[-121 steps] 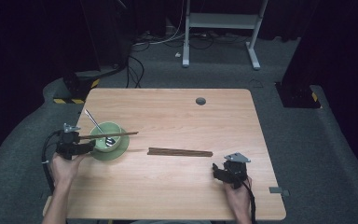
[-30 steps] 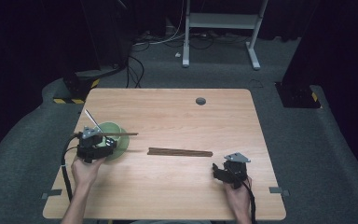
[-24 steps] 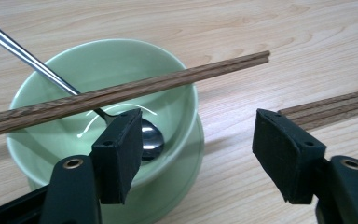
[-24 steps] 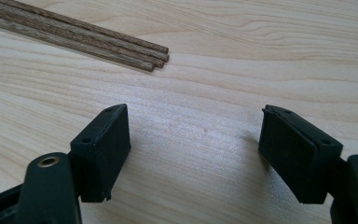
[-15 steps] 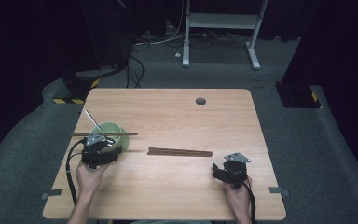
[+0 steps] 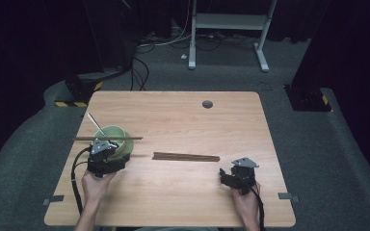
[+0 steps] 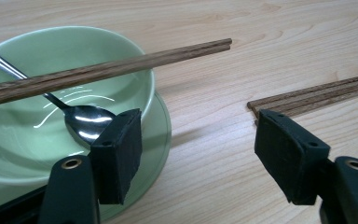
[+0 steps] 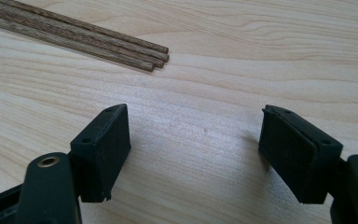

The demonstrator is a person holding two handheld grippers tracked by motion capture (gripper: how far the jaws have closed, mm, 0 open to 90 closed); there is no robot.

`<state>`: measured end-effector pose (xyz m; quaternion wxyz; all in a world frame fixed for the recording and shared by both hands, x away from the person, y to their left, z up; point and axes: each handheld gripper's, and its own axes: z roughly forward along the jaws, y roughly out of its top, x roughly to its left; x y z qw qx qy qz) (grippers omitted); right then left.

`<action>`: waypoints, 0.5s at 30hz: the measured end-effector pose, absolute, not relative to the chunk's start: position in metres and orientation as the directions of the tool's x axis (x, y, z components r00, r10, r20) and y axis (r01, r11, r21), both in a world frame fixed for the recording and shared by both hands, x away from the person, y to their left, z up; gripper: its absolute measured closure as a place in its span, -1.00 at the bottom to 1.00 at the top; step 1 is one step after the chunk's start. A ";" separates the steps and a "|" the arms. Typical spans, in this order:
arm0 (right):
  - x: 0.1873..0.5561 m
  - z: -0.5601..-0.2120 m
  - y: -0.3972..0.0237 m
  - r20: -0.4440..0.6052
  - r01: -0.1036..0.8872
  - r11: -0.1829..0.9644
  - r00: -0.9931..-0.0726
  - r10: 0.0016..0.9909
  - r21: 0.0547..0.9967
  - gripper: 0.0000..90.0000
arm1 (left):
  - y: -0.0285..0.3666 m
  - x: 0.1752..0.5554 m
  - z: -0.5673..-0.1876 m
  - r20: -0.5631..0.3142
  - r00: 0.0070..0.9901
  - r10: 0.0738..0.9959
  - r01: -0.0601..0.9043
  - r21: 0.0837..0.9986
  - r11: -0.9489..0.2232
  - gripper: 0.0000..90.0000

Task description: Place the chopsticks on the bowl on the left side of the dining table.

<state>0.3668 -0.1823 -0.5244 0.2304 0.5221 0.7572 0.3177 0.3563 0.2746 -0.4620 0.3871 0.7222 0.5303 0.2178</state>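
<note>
Left gripper (image 7: pixel 196 144): jaws wide apart, nothing between them, just beside the pale green ceramic bowl (image 7: pixel 51 93) (steel spoon (image 7: pixel 86 122) inside). A dark wooden chopstick pair (image 7: pixel 102 72) lies across the bowl's rim. Right gripper (image 8: pixel 193 149), also wide open and empty, sits near the loose brown chopsticks (image 8: pixel 74 35) mid-table.

No text, label, brand, number or sign could be read anywhere — not on any surface in the three views.
</note>
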 end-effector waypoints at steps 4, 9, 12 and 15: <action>0.367 -0.524 -0.182 -0.017 0.645 0.252 -0.348 0.937 0.722 -0.46 | 0.273 0.354 -0.463 -0.103 0.349 0.931 0.594 0.793 -0.135 -0.29; 0.367 -0.524 -0.182 -0.017 0.645 0.252 -0.348 0.937 0.722 -0.46 | 0.271 0.352 -0.463 -0.111 0.357 0.928 0.587 0.799 -0.130 -0.29; 0.367 -0.524 -0.182 -0.017 0.644 0.253 -0.348 0.937 0.722 -0.46 | 0.270 0.351 -0.463 -0.121 0.362 0.924 0.586 0.801 -0.125 -0.30; 0.367 -0.524 -0.182 -0.017 0.645 0.252 -0.348 0.937 0.722 -0.46 | 0.268 0.349 -0.463 -0.131 0.372 0.919 0.582 0.804 -0.121 -0.31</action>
